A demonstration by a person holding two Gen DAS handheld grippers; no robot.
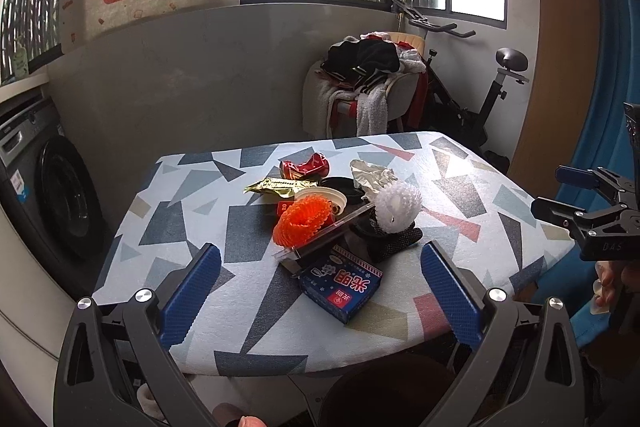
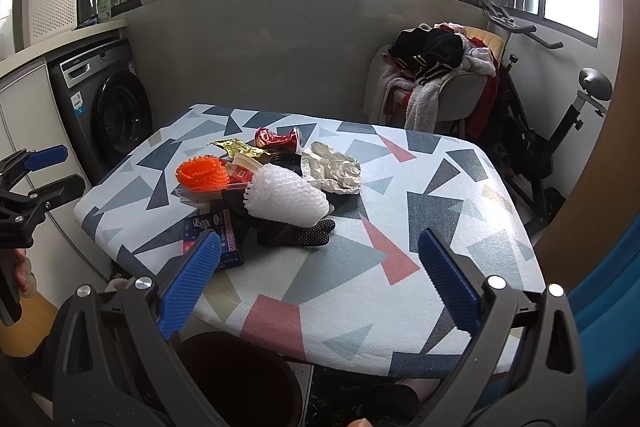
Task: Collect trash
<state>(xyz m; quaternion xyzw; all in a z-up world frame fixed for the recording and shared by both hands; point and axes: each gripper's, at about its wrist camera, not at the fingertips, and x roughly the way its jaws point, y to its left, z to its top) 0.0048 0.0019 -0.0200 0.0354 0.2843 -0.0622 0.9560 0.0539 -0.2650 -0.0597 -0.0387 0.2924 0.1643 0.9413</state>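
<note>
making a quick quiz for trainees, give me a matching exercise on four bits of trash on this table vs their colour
Things:
1. foam fruit net
2. flat box
3. crushed can
4. crumpled wrapper

Colours:
A. gold
B. orange
C. red
D. dark blue

Pairs: 1-B, 2-D, 3-C, 4-A
</note>
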